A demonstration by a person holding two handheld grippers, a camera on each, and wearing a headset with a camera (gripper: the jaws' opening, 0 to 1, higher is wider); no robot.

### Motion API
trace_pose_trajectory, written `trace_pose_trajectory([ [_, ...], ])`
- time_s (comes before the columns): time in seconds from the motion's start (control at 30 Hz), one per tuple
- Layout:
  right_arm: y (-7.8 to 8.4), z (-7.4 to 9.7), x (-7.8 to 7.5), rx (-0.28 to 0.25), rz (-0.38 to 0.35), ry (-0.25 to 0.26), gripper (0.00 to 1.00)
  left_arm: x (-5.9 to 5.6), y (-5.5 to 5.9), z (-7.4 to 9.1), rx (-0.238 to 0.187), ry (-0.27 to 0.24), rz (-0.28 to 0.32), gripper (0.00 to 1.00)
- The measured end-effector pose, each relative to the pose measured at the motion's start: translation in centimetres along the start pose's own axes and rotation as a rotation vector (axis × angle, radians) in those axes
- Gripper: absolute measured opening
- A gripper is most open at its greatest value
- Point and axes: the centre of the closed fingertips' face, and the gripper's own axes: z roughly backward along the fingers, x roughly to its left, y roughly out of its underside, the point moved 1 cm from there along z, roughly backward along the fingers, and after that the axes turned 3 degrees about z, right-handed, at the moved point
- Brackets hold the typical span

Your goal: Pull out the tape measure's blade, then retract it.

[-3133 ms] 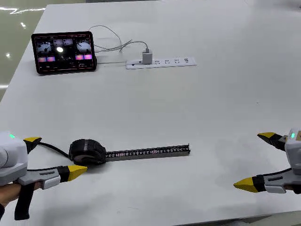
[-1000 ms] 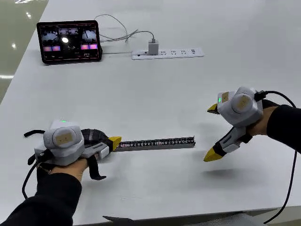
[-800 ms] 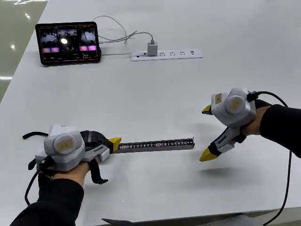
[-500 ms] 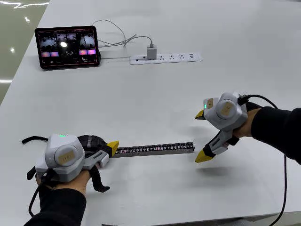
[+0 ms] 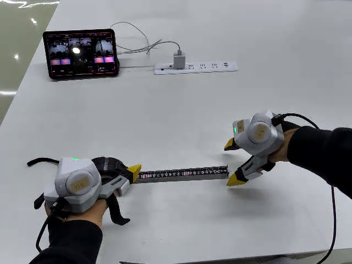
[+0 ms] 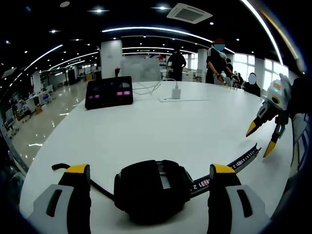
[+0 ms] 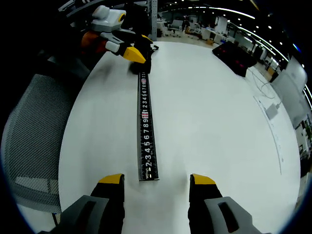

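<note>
The black tape measure case [image 5: 110, 166] lies on the white table [image 5: 181, 121], its blade [image 5: 181, 174] drawn out to the right and flat on the top. My left gripper [image 5: 122, 169] is open around the case [image 6: 153, 187], with a gap showing at each jaw. My right gripper [image 5: 231, 164] is open at the blade's free end. In the right gripper view that end [image 7: 148, 173] lies just ahead of the gripper [image 7: 157, 179], nearer the left jaw and touching neither.
A lit tablet [image 5: 81, 53] stands at the far left, a white power strip [image 5: 196, 67] with a charger and cable beside it. The case's black strap [image 5: 38, 161] trails left. A mesh chair [image 7: 34, 146] sits by the table's near edge.
My right gripper has come in from the right and dropped to the blade's end. My left gripper has closed in around the case. The blade's length looks the same.
</note>
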Motion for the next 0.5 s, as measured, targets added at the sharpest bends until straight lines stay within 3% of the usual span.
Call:
trace_pose_trajectory([
  [0.5, 0.15, -0.86, 0.84, 0.027, 0.024, -0.044, 0.22, -0.62, -0.15, 0.04, -0.015, 0.016, -0.009, 0.96],
])
